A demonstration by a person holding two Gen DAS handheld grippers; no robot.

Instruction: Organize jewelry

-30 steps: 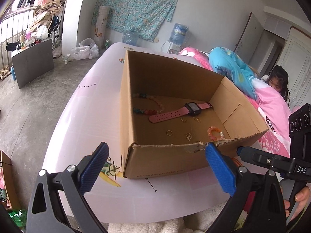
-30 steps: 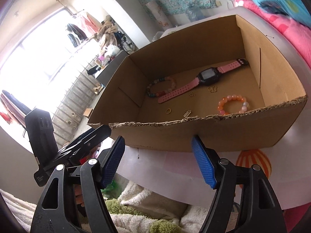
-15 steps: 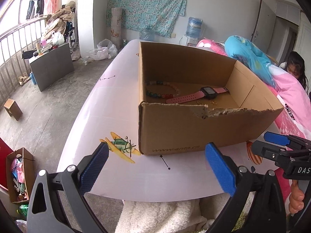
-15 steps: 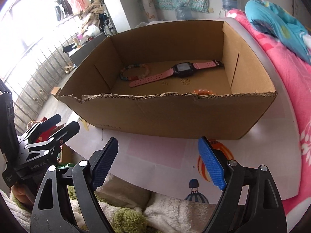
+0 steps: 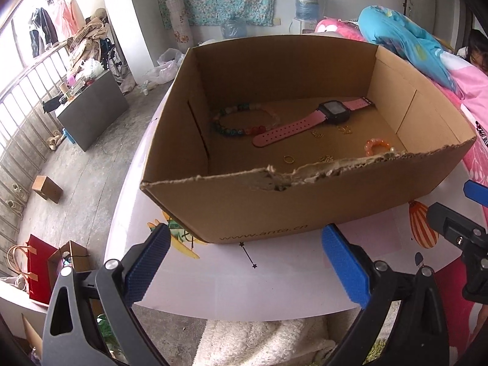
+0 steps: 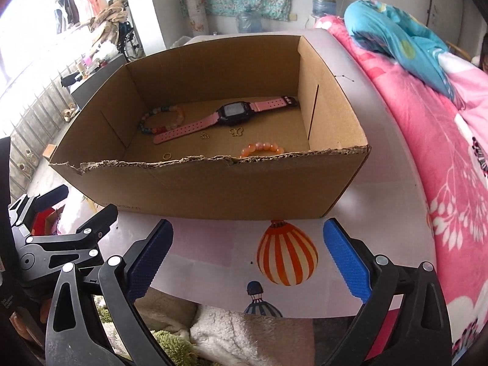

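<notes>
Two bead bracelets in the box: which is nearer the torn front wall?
The orange bracelet, right behind the torn wall; the multicolour bracelet lies further back by the watch strap.

- The cardboard box (image 5: 305, 201) carries a printed web address low on its near outer wall; in the left wrist view it reads "www.anta.cn".
- In the right wrist view the same print on the box is mostly hidden behind the other gripper, and only a few letters show, too small to read.
- No other writing is legible.
</notes>
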